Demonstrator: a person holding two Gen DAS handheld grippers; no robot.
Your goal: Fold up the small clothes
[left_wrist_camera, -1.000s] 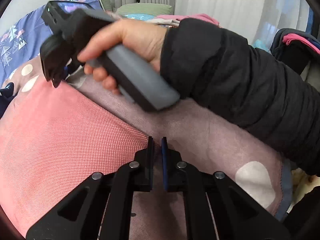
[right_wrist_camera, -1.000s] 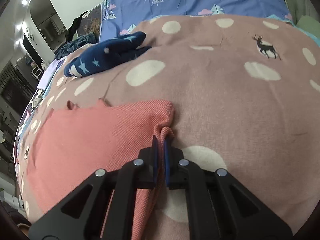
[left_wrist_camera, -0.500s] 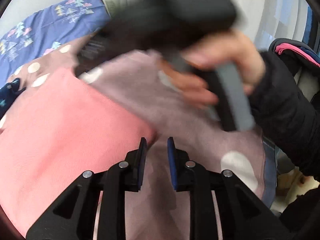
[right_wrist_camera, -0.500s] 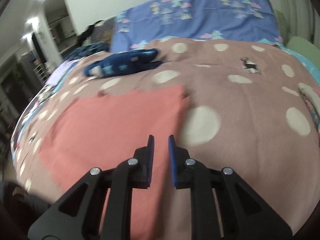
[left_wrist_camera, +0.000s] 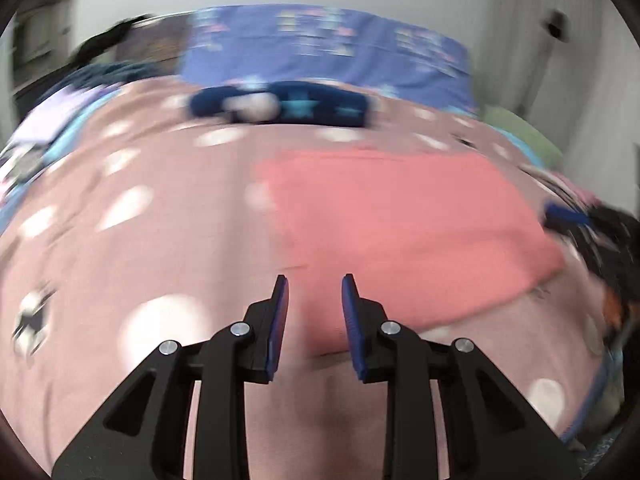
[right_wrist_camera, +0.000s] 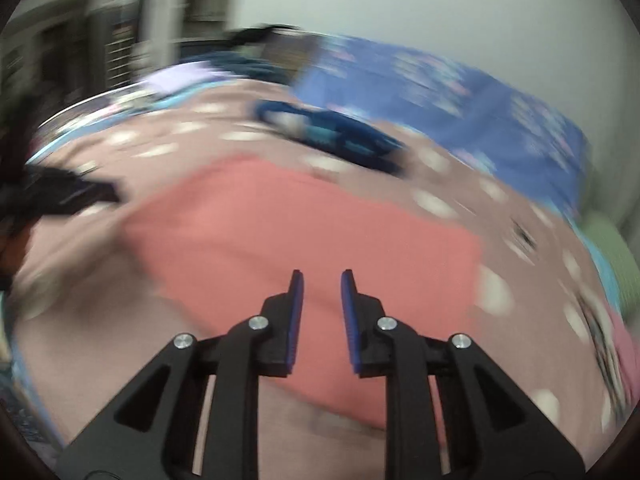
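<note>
A salmon-pink garment (left_wrist_camera: 400,224) lies flat on the dotted pink blanket (left_wrist_camera: 132,248). It also shows in the right wrist view (right_wrist_camera: 304,236). My left gripper (left_wrist_camera: 314,284) is open and empty, raised above the garment's near left corner. My right gripper (right_wrist_camera: 322,278) is open and empty, raised above the garment's near edge. Both views are motion-blurred. The other gripper shows as a dark blur at the right edge of the left view (left_wrist_camera: 592,232) and the left edge of the right view (right_wrist_camera: 52,196).
A folded navy garment with stars (left_wrist_camera: 280,109) lies beyond the pink one, also in the right view (right_wrist_camera: 332,136). A blue patterned sheet (left_wrist_camera: 332,48) covers the bed's far end. A green pillow (right_wrist_camera: 612,248) and other clothes lie at the sides.
Both grippers have let go of the pink garment and opened wider. Both have lifted and pulled back, so the whole garment now lies flat in view.
</note>
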